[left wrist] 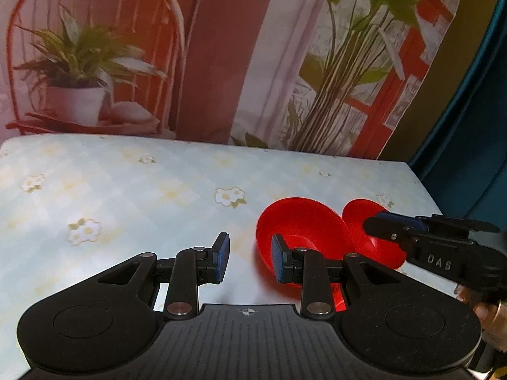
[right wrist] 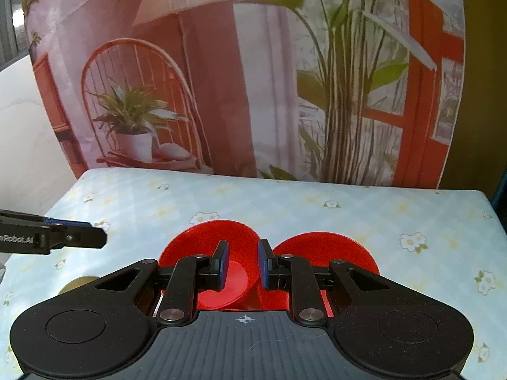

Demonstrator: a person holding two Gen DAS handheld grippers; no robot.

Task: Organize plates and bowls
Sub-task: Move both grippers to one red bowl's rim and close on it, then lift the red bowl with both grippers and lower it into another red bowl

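Note:
Two red bowls stand side by side on the flowered tablecloth. In the right wrist view the left bowl and the right bowl lie just beyond my right gripper, which is open above the gap between them, holding nothing. In the left wrist view the nearer bowl sits behind my right finger, and the second bowl is partly hidden by the right gripper. My left gripper is open and empty, left of the bowls.
A tan round object peeks out at the left, mostly hidden by the gripper body. The table's far edge meets a printed backdrop of plants. The table's right edge drops off beside a dark blue curtain.

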